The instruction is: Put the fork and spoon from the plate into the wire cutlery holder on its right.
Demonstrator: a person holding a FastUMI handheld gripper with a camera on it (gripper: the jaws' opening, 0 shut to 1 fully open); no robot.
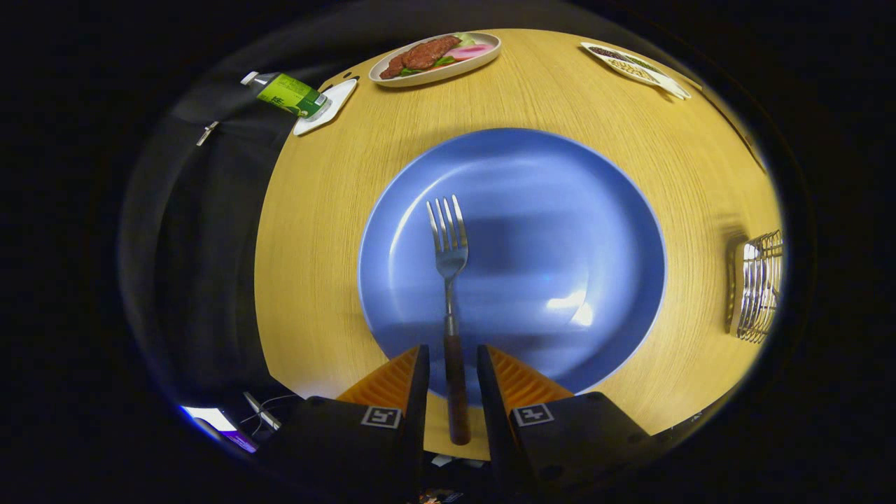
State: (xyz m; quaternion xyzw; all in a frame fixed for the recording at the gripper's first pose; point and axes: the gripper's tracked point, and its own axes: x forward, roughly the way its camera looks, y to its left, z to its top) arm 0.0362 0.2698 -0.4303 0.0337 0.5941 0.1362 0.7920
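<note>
The fork (448, 280) lay at the centre of the frame on the blue plate (560, 210), tines toward the top, its dark wooden handle running down over the plate's near rim and between the fingers of the gripper (452, 371) at the bottom centre. The fingers stood slightly apart on either side of the handle, a narrow gap visible on each side, so they flanked it without pinching. The step in hand appeared to be the grasp of the fork; the next move would call for closing on the handle, lifting, and carrying it to the wire cutlery holder (757, 285) at the right edge of the frame, then tipping it upright to drop in. No spoon could be made out on the plate; something pale seemed to stand in the holder, which was cut off and too distorted to read. On the wooden table (322, 210) beyond, a dish of food (435, 57), a green bottle (288, 94) and another dish (633, 68) sat along the top of the frame.
</note>
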